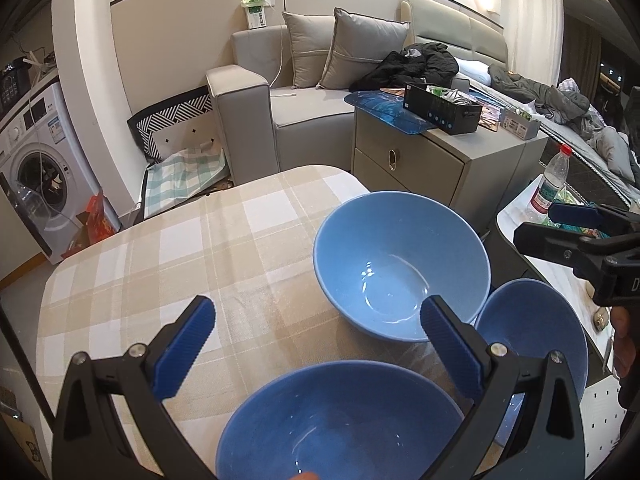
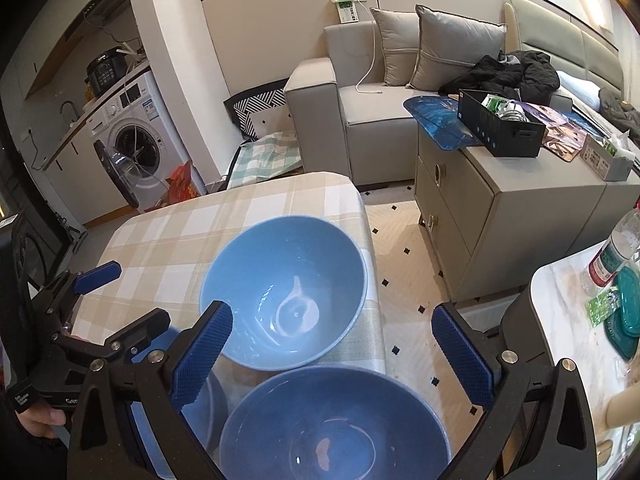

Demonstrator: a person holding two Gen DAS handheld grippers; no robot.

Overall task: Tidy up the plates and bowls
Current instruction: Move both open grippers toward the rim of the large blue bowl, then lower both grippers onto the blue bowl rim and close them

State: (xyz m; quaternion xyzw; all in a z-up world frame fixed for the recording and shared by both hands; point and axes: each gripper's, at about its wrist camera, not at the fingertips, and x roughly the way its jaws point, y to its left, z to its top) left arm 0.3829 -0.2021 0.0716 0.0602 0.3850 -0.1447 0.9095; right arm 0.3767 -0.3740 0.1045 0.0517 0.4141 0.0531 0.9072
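1. Your left gripper point(image 1: 318, 334) hangs wide open at the bottom of its frame, over the nearest blue bowl point(image 1: 340, 420), holding nothing.
2. Your right gripper point(image 2: 332, 344) is likewise spread open and empty above the dark blue bowl point(image 2: 336, 428).
3. The light blue bowl point(image 1: 400, 268) sits at centre right on the checked bench point(image 1: 180, 260).
4. A third bowl point(image 1: 536, 320) sits just right of it.
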